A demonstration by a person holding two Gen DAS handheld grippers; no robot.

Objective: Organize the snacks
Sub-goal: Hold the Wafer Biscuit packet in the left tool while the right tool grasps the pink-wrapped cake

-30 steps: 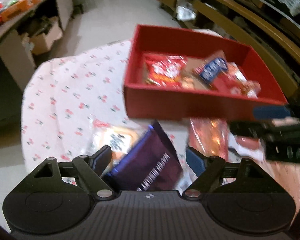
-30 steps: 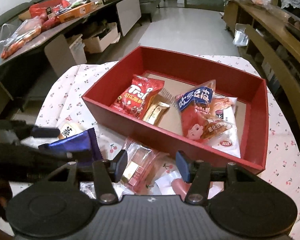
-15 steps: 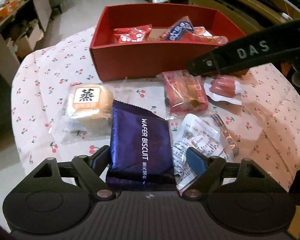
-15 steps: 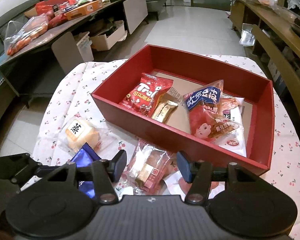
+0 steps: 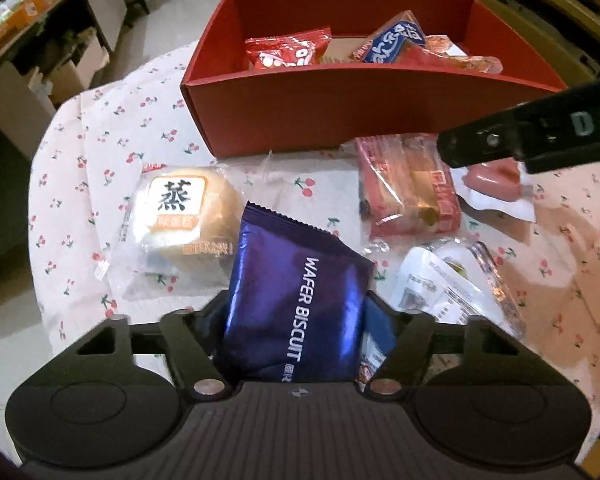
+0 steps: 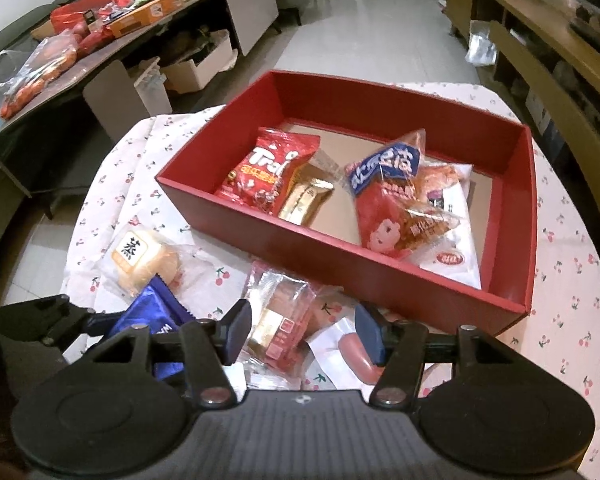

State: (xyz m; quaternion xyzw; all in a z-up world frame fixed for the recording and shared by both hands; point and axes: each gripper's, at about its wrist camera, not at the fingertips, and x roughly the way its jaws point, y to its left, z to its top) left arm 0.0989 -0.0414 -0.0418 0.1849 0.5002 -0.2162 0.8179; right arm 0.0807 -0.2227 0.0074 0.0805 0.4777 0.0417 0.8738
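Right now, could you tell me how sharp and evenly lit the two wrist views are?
Left wrist view: wafer biscuit pack sharp with foil glare, frame corners dark, far shelves smeared. Right wrist view: red box crisp, strong fisheye bending, edges dim.

Wafer packet before box, beside bun

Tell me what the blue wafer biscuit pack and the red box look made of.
Wafer biscuit pack: likely metallised plastic film; glossy highlights, crinkles, zigzag-cut top edge. Red box: probably matte cardboard; flat dull walls, brown unpainted floor inside.
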